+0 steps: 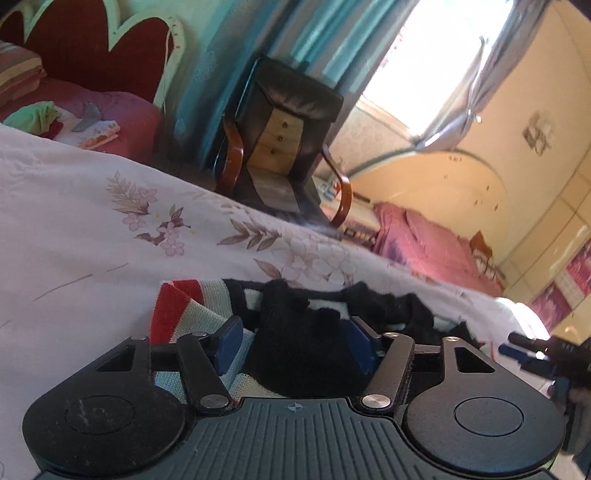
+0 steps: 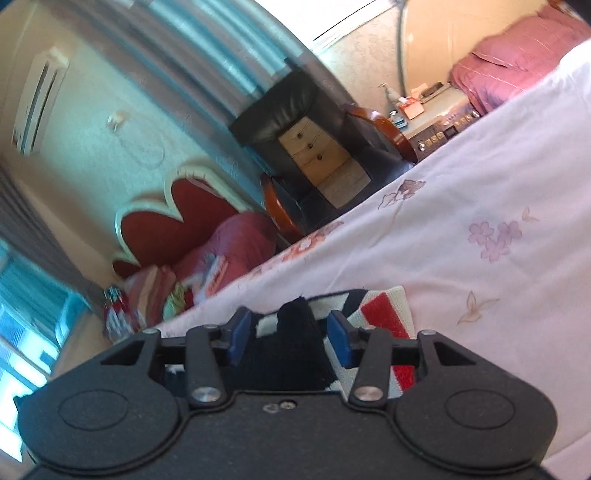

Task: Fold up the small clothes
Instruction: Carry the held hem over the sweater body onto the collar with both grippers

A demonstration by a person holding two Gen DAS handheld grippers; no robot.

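In your left wrist view, your left gripper sits low over the floral bedsheet, its blue pads standing roughly half apart. A hump of the black part of the knit garment rises between them. The right-hand pad lies against the cloth, while the left-hand pad shows a gap, so the jaws are not clamping it. The garment is a small striped knit, red and pale grey at its left end and black with pale bars further right, spread along the sheet just ahead of the fingers. At the right edge of this view you can see your right gripper, blurred, low beside the garment's far end; from here you cannot tell how its jaws stand. Beyond the bed stand a black leather armchair with wooden arms, a teal curtain and a red scalloped headboard.

In your right wrist view, your right gripper also hangs over the sheet, its jaws partly open. A black peak of the same garment stands between the pads without either one pressing it. The red and pale stripes run out to the right of the fingers, lying on the sheet. The armchair and headboard show behind, and a wall air conditioner hangs at upper left.
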